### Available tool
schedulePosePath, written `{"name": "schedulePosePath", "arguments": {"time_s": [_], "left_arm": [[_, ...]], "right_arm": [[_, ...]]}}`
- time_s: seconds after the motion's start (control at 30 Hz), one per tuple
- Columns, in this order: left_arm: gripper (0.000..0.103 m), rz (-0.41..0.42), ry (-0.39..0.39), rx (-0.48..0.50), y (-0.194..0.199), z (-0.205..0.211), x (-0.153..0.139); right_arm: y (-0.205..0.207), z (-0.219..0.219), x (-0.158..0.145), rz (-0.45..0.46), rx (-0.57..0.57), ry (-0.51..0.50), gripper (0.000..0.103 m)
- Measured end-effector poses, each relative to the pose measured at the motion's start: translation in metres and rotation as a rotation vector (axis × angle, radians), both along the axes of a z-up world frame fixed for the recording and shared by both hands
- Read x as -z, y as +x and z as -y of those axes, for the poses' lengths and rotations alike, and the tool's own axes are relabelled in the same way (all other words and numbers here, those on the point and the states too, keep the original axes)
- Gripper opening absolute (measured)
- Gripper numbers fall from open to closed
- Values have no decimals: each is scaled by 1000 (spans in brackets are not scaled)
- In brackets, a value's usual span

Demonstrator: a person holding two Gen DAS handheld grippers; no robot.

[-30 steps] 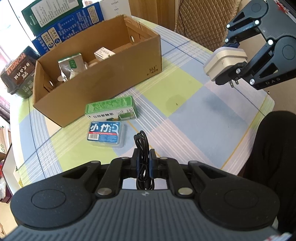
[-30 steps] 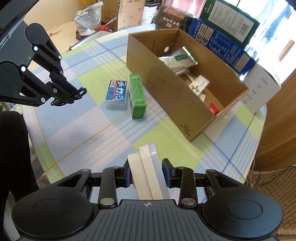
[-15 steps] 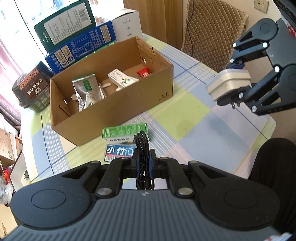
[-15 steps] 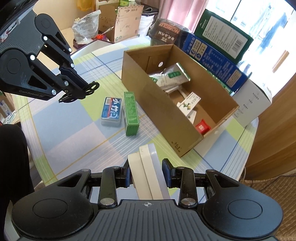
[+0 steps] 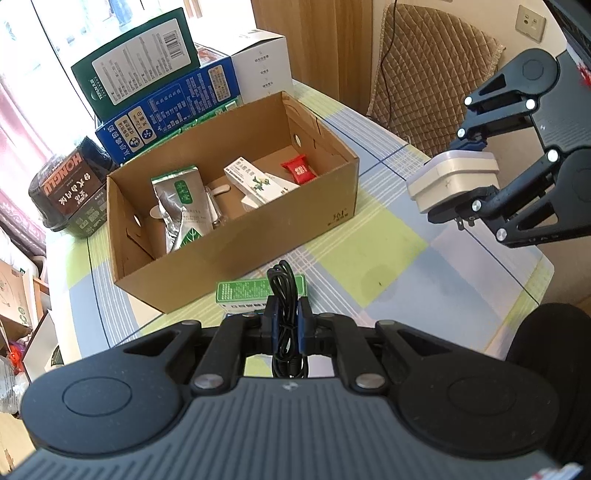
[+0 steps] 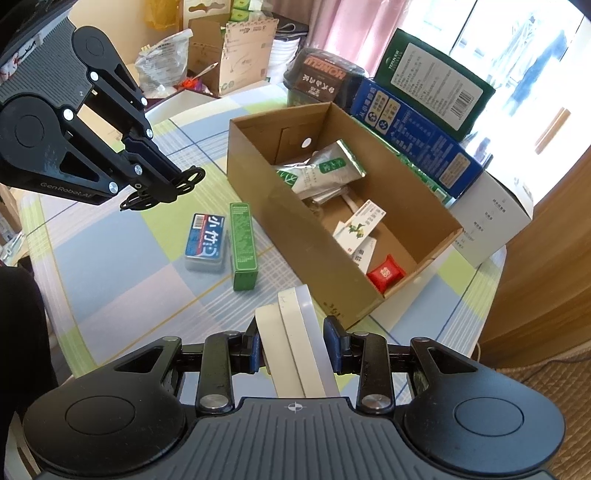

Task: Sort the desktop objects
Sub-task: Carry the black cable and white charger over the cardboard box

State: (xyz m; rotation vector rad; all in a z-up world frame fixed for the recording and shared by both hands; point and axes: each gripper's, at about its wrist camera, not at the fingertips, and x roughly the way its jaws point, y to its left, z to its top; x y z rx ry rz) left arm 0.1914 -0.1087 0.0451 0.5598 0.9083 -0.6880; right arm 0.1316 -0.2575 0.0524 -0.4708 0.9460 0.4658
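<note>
A lived-in home room, probably a dining area. A round table (image 6: 110, 258) wearing a checked cloth is standing near a window with pink curtains (image 6: 354, 22). A quilted chair (image 5: 424, 74) and wall socket (image 5: 530, 23) are showing at far right; cartons (image 6: 236, 51) and bags are piling up at far left.

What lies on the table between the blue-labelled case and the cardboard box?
The right wrist view shows a green carton lying beside the blue-labelled case, apart from the cardboard box.
</note>
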Motion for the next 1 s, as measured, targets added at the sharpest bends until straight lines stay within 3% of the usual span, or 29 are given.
{"name": "schedulePosePath", "arguments": {"time_s": [0.63, 1.0], "left_arm": [[6, 29, -17, -31, 58, 15, -16], [7, 48, -21, -45, 106, 26, -20]], "right_arm": [[59, 12, -20, 41, 82, 69, 31], [105, 22, -16, 54, 131, 90, 31]]}}
